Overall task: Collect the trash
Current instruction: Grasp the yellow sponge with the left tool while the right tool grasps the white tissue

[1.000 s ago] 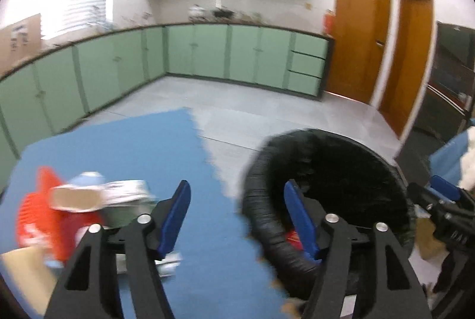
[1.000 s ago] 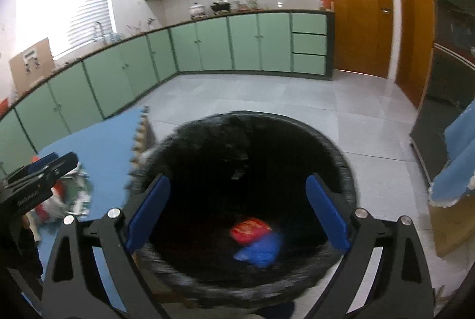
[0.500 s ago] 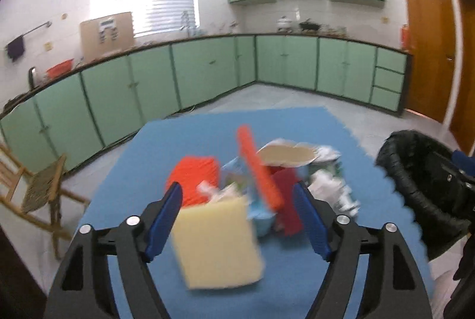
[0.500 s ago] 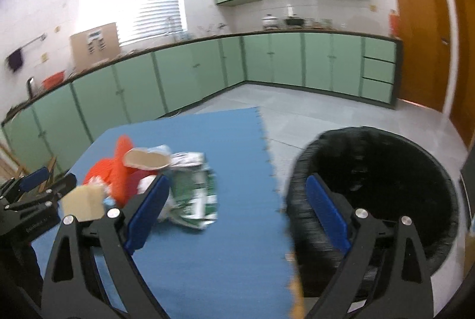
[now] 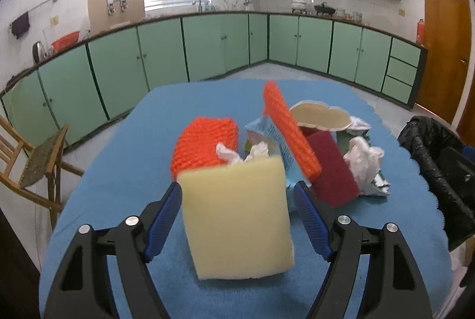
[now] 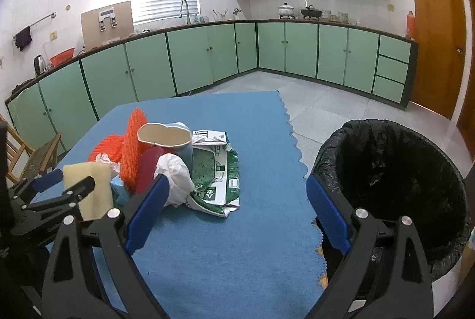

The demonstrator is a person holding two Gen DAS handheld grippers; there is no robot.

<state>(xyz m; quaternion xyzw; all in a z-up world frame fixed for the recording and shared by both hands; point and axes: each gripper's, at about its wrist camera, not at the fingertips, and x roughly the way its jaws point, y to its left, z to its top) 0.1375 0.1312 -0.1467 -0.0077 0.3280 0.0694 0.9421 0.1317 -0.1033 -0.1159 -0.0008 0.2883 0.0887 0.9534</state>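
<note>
A pile of trash lies on the blue mat (image 5: 124, 170): a yellow sponge (image 5: 240, 218), orange netting (image 5: 204, 143), a dark red pad (image 5: 331, 170), a paper cup (image 5: 319, 117), a white crumpled bag (image 5: 363, 160) and a green wrapper (image 6: 215, 173). My left gripper (image 5: 239, 225) is open with its fingers on either side of the yellow sponge, apart from it. My right gripper (image 6: 237, 213) is open and empty above the mat, between the pile and the black-lined bin (image 6: 394, 179).
Green cabinets (image 6: 207, 57) run along the far walls. A wooden chair (image 5: 32, 164) stands left of the mat. Wooden doors (image 6: 436, 34) are at the right. Grey tiled floor (image 6: 320, 102) lies beyond the mat.
Both grippers swung left from the bin to the trash pile. The left gripper has moved in around the yellow sponge. Both stay open.
</note>
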